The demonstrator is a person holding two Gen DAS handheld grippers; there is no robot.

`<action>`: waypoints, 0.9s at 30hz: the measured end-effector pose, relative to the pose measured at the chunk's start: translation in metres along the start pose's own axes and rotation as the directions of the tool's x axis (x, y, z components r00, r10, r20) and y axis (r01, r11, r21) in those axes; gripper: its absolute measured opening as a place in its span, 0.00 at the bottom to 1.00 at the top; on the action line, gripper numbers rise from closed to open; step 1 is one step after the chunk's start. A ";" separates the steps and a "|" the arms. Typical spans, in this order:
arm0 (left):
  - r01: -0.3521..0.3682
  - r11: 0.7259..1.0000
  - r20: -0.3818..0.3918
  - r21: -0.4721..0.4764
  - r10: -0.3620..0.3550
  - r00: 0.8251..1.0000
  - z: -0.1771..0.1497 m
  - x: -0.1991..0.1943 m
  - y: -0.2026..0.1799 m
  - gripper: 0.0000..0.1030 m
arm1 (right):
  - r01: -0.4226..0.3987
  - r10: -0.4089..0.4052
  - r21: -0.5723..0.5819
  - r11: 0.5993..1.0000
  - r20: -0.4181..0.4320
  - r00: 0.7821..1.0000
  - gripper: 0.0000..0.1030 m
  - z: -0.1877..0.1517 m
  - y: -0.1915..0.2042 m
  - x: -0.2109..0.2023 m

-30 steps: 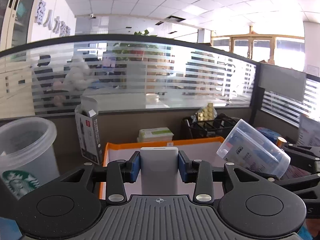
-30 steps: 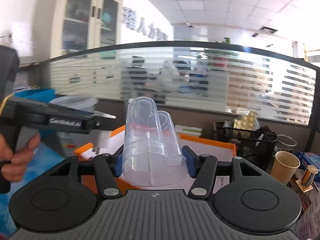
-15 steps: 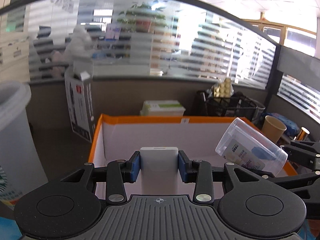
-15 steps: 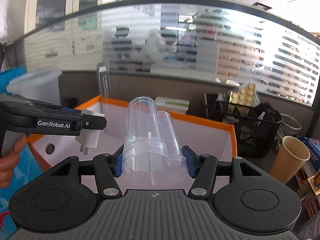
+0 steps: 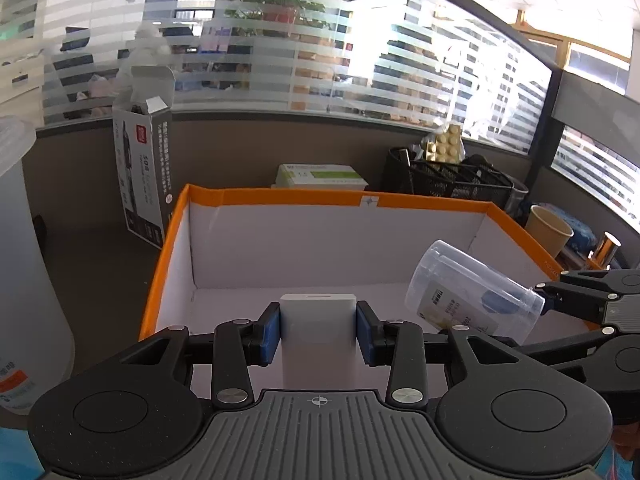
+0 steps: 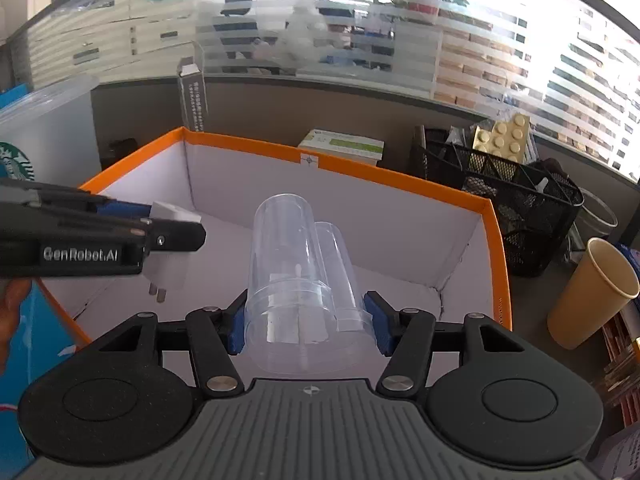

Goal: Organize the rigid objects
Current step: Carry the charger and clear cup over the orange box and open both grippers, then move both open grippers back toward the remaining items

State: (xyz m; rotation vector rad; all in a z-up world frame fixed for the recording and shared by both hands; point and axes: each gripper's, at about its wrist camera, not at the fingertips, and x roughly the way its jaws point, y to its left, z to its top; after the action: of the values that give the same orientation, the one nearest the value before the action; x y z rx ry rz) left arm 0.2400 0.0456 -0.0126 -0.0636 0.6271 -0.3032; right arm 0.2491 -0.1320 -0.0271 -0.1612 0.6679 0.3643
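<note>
Both grippers are dropping in over the orange-rimmed box [image 5: 224,196] compared with a second ago; then only its far rim was showing behind the held items, now its white floor is filling the view under both tools.

Left gripper [image 5: 318,330] is clamping a white plug adapter [image 5: 318,332], blue pads [image 5: 269,334] pressing on both its flanks. From the right wrist view the adapter [image 6: 170,240] is hanging prongs-down off the left tool's tips, over the box's left part, clear of the floor.

Right gripper [image 6: 306,322] is clamping a clear plastic container [image 6: 296,276] by its wide end, pads tight on both sides, the closed end pointing forward and away from the tool. In the left wrist view the same container [image 5: 472,292] is sitting tilted to the right of the left tool, with a printed label and something blue inside.

Beyond the box, ahead of the tools: a green-and-white carton [image 5: 320,174] against the partition, and a black mesh organizer [image 6: 512,196] with yellow building bricks [image 6: 500,136] sticking out. Right of the right tool: a tan paper cup [image 6: 592,292], outside the box. Left of the left tool: a tall open product carton [image 5: 146,184] and a frosted Starbucks cup [image 6: 24,148].
</note>
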 end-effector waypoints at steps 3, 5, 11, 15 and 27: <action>0.001 1.000 -0.004 0.000 -0.001 1.000 0.000 0.000 0.000 0.36 | 0.003 -0.003 0.007 1.000 -0.011 1.000 0.54 0.001 0.000 0.001; 0.002 1.000 -0.003 0.000 -0.002 1.000 -0.001 0.000 0.000 0.37 | 0.002 -0.002 0.013 1.000 -0.018 1.000 0.52 0.001 0.000 0.001; 0.007 1.000 -0.006 -0.006 -0.007 1.000 0.000 0.000 0.001 0.37 | 0.016 -0.016 0.024 1.000 -0.028 0.999 0.53 0.001 0.000 0.002; 0.006 1.000 0.005 -0.021 -0.006 1.000 0.003 -0.008 0.002 0.41 | 0.037 -0.037 0.020 0.999 -0.027 0.999 0.53 0.001 0.001 0.000; 0.037 0.998 0.220 0.051 -0.048 0.974 0.017 -0.088 -0.021 0.96 | 0.063 -0.069 0.046 0.997 0.135 0.988 0.62 -0.002 -0.001 -0.069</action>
State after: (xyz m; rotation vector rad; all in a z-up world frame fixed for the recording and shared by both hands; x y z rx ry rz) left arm 0.1771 0.0514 0.0536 -0.0650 0.3971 -0.3468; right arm 0.1983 -0.1527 0.0143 -0.1173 0.5335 0.2946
